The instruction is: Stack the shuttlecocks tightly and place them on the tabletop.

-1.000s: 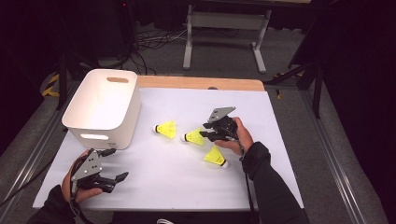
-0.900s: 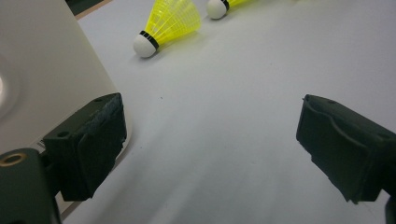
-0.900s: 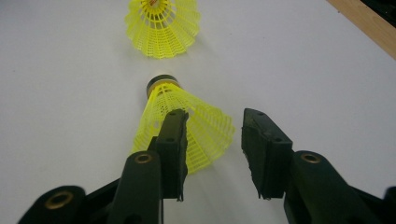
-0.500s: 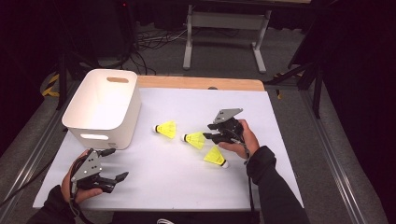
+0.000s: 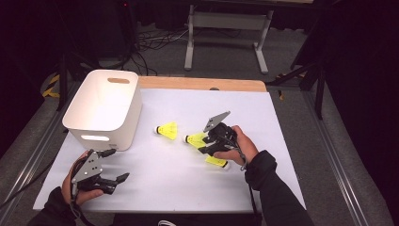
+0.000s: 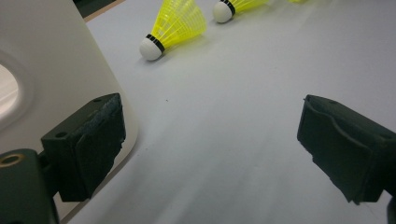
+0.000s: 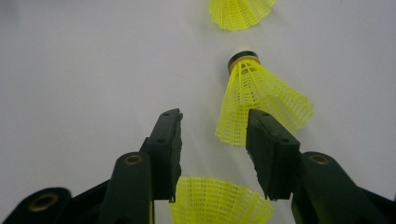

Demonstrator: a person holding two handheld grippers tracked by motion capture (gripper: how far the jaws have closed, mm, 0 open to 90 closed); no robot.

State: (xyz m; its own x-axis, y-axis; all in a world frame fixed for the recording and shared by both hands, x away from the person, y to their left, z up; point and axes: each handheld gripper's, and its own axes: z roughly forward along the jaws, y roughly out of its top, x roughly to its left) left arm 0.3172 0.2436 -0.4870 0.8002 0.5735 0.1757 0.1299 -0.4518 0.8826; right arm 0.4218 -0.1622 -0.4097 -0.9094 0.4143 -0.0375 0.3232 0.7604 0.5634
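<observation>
1. Three yellow shuttlecocks are lying on the white desk, right of the white bin: the far shuttlecock nearest the bin, the middle shuttlecock beyond it, the near shuttlecock farthest right.
2. The right tool is hovering over the middle and near ones; its jaws have just been opening and are standing half apart, gripping nothing. The near skirt is lying under the gap.
3. The left tool is resting in front of the bin, jaws wide, empty.
4. Risk: the light shuttlecocks are sitting close together; a jaw descending off-centre is likely to nudge the middle one away or crush a mesh skirt.
</observation>
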